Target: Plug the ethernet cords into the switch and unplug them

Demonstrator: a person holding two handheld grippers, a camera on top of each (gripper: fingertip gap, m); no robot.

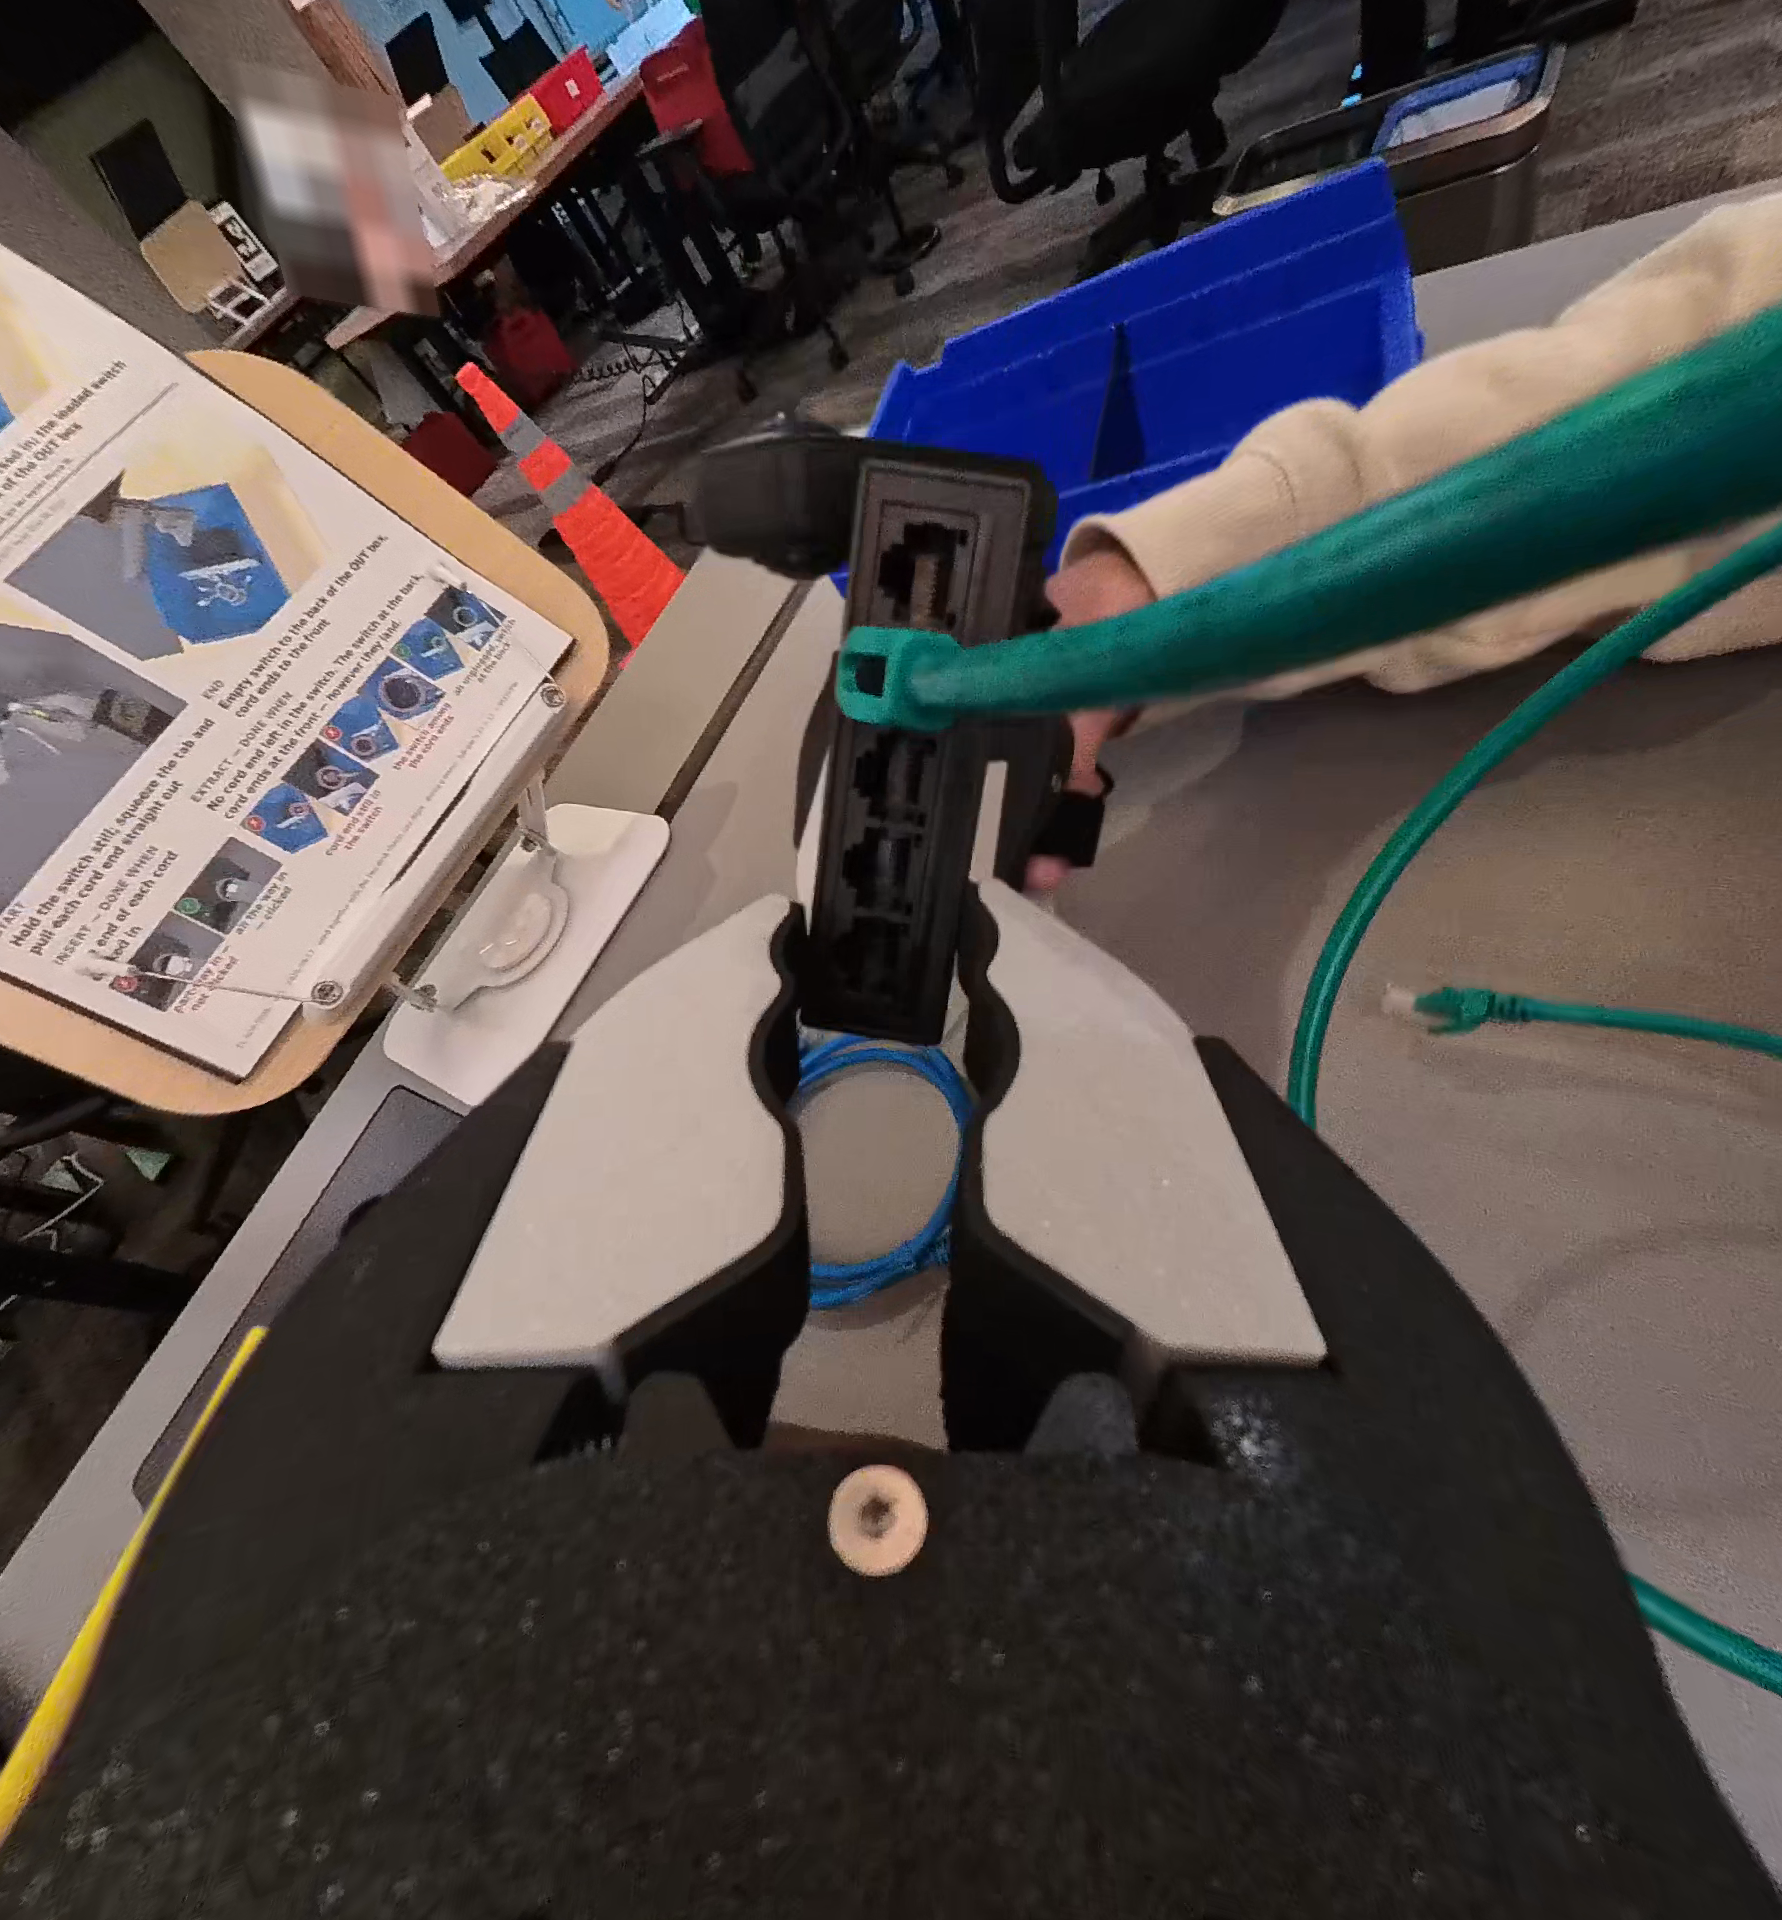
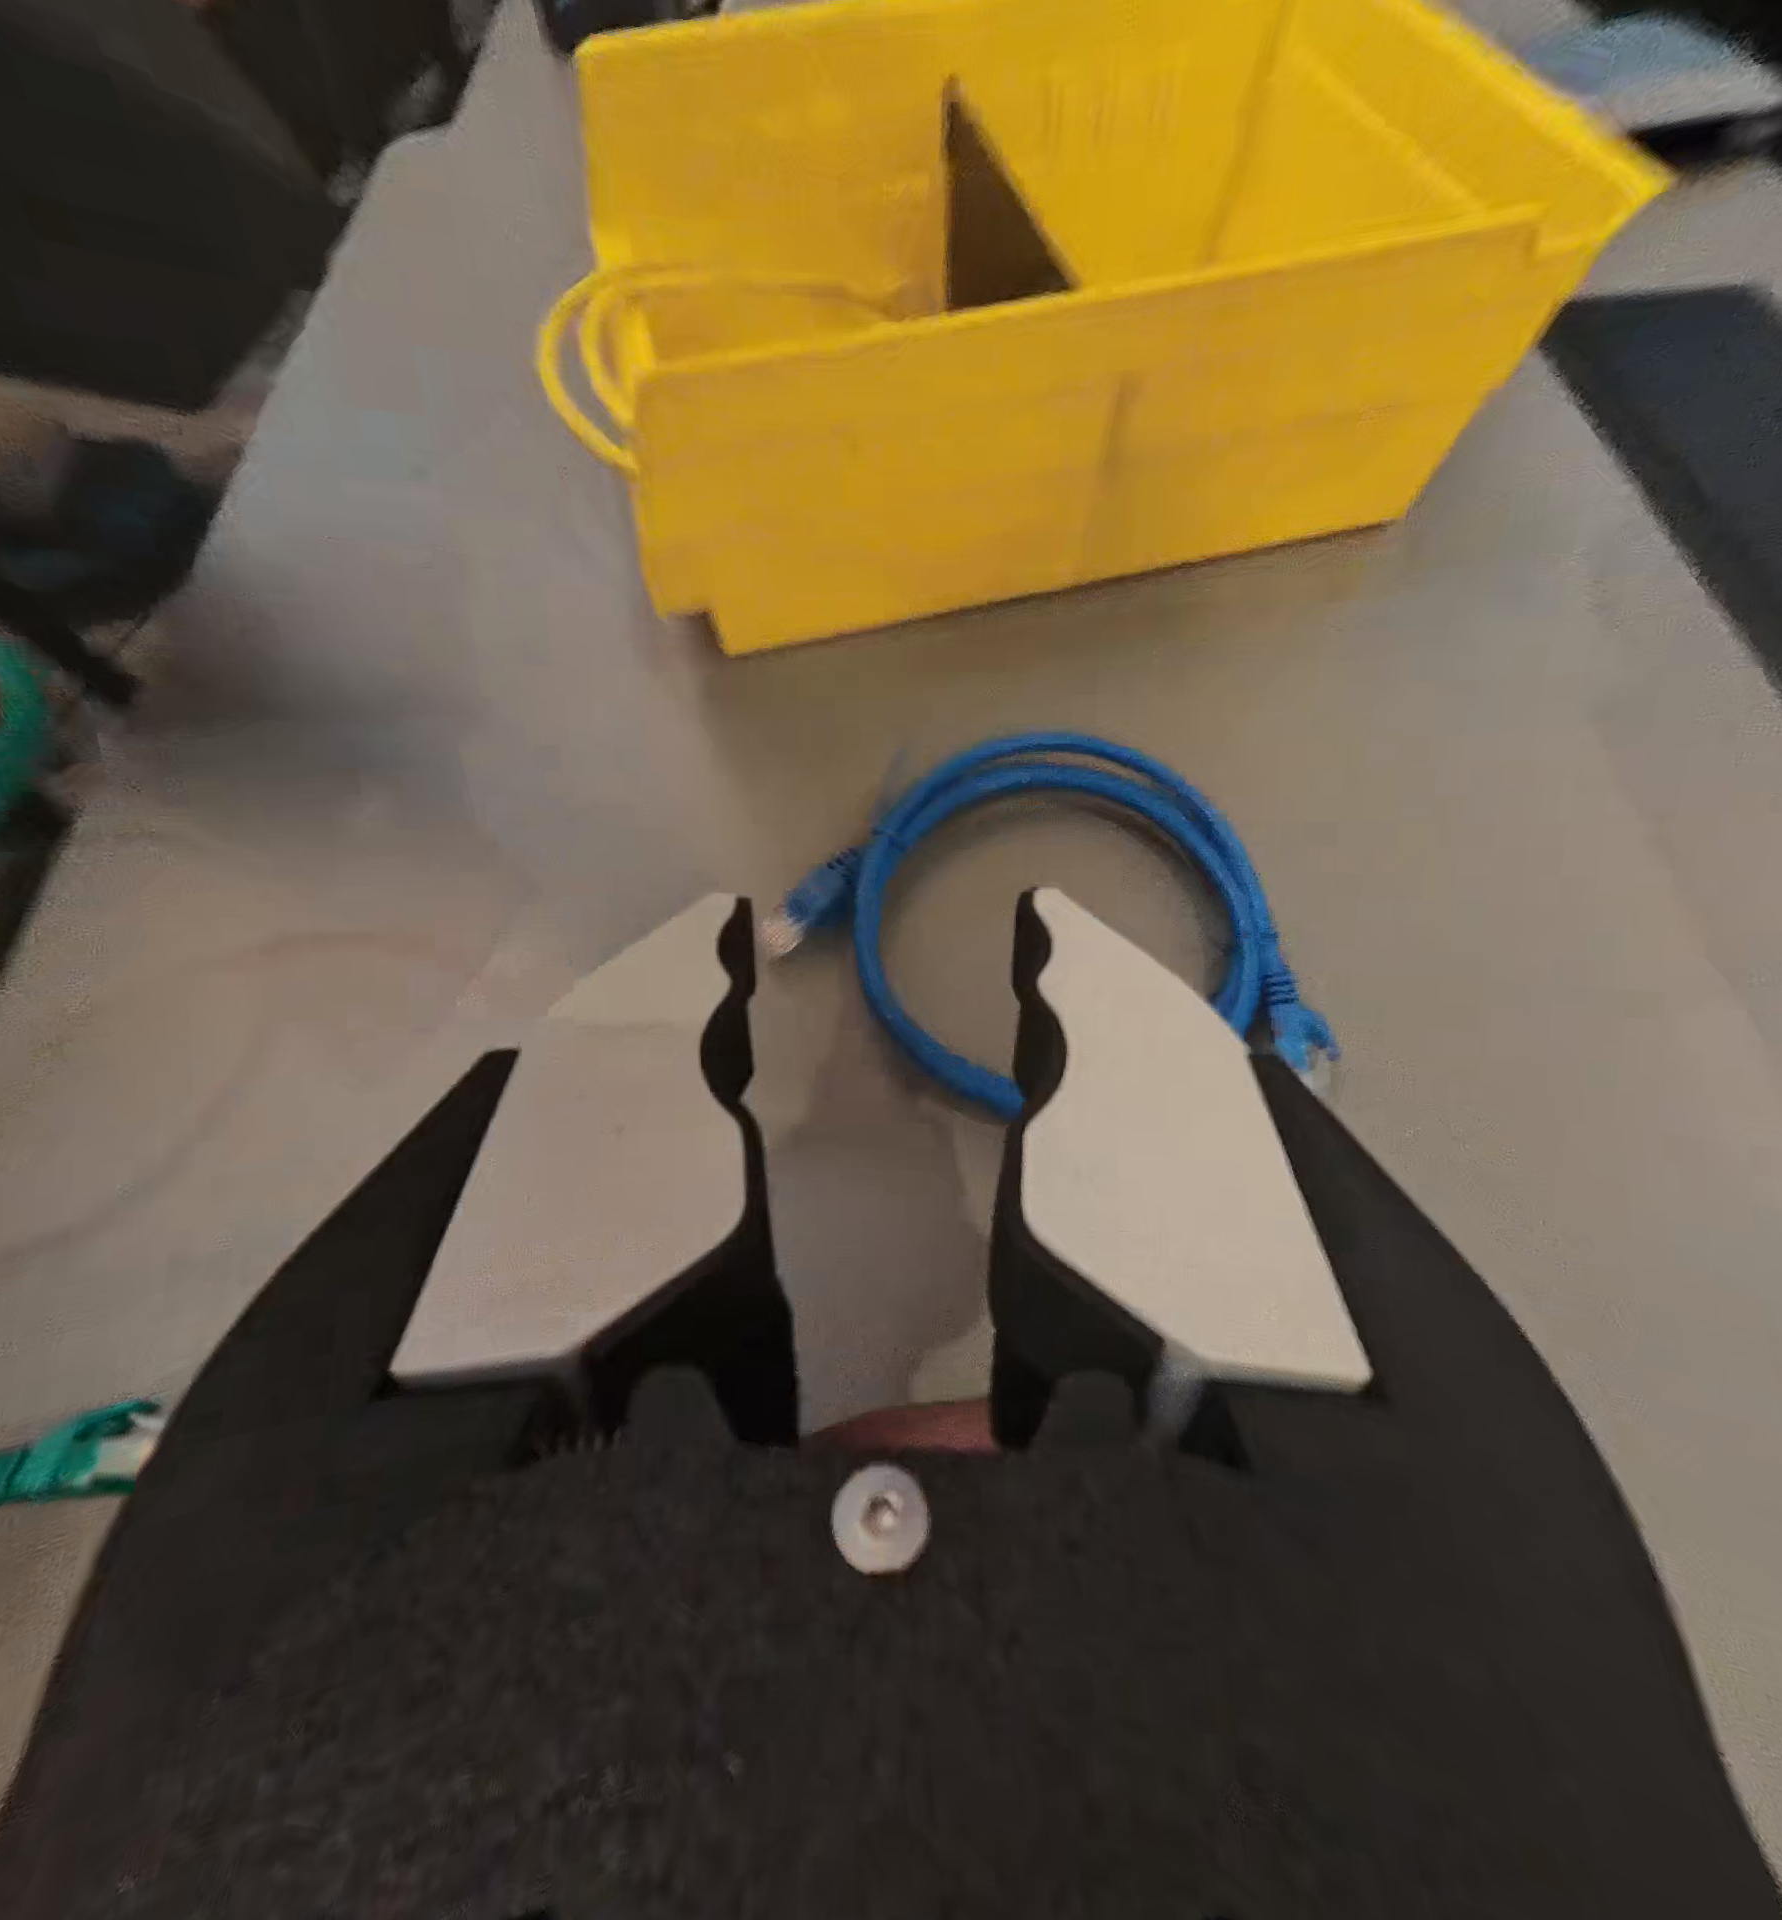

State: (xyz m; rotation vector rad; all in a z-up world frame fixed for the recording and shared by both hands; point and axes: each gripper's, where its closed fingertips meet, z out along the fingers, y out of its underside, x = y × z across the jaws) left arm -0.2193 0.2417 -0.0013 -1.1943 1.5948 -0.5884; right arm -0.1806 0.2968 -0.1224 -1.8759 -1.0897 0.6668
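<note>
My left gripper (image 1: 882, 914) is shut on the lower end of a black switch (image 1: 918, 748), held upright with its row of ports facing the camera. A green ethernet cord (image 1: 1386, 561) has its plug boot (image 1: 871, 675) at the second port from the top and runs off to the right. Its other plug (image 1: 1438, 1006) lies loose on the table. A coiled blue cord (image 1: 882, 1283) lies under the left gripper. My right gripper (image 2: 885, 914) is open and empty just above that blue cord (image 2: 1074, 790), with one blue plug (image 2: 809, 914) beside its left fingertip.
A blue bin (image 1: 1178, 343) stands behind the switch and a yellow bin (image 2: 1074, 416) beyond the blue cord, with a yellow cord (image 2: 580, 353) over its left side. A cream sleeve (image 1: 1386, 447) reaches in behind the switch. An instruction board (image 1: 191, 675) stands at the left.
</note>
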